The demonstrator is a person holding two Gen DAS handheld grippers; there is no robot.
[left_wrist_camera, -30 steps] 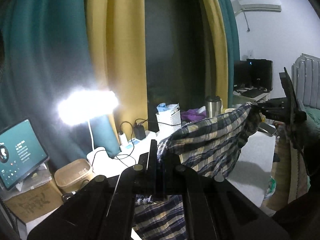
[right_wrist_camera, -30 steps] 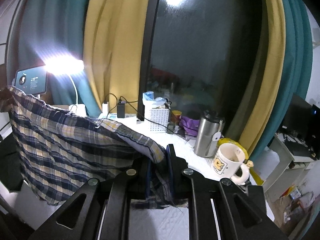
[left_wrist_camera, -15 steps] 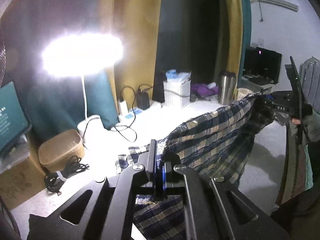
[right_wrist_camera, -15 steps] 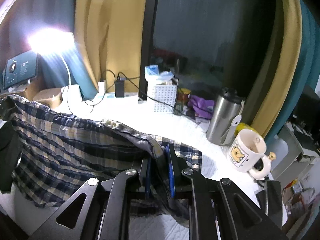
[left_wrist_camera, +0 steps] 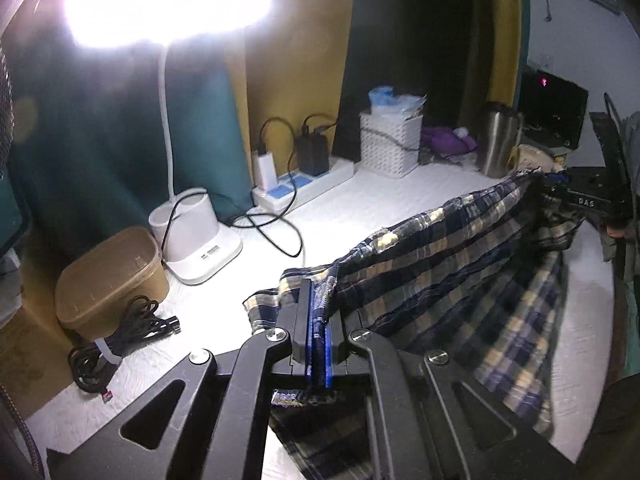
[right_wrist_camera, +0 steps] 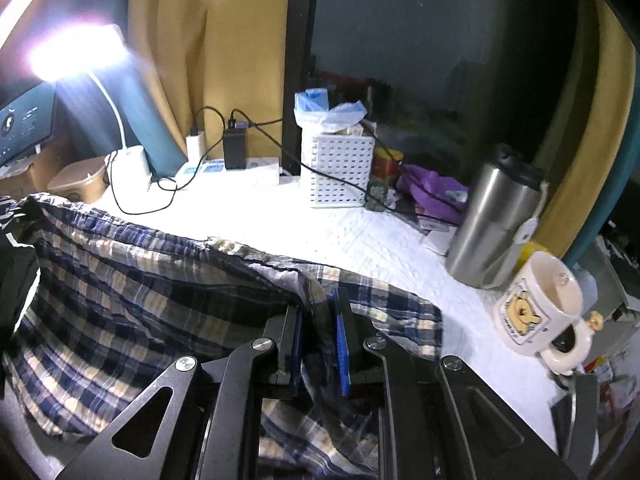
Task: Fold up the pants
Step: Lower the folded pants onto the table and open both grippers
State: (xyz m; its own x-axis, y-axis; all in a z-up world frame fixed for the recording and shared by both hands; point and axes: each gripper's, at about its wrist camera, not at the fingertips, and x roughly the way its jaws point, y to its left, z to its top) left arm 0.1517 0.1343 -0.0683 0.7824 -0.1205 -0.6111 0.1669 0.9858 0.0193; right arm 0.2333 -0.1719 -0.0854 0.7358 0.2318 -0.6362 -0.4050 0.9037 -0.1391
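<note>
The pants (left_wrist_camera: 460, 264) are blue, navy and cream plaid. They hang stretched between both grippers just above the white table (left_wrist_camera: 360, 208), with the lower cloth touching it. My left gripper (left_wrist_camera: 318, 312) is shut on one end of the top edge. My right gripper (right_wrist_camera: 320, 320) is shut on the other end (right_wrist_camera: 120, 272), with bunched cloth between its jaws. The right gripper also shows in the left wrist view (left_wrist_camera: 588, 200) at far right. The cloth hides the table under it.
At the back stand a lit desk lamp (left_wrist_camera: 192, 232), a power strip with chargers (left_wrist_camera: 304, 184), a white basket (right_wrist_camera: 338, 172), a steel tumbler (right_wrist_camera: 496, 220) and a bear mug (right_wrist_camera: 536, 308). A tan box (left_wrist_camera: 108, 276) and coiled cable (left_wrist_camera: 120, 340) lie left.
Both grippers have come down and forward over the table with the pants. The cloth now hangs lower, with its bottom part on the table. Both grips are unchanged.
</note>
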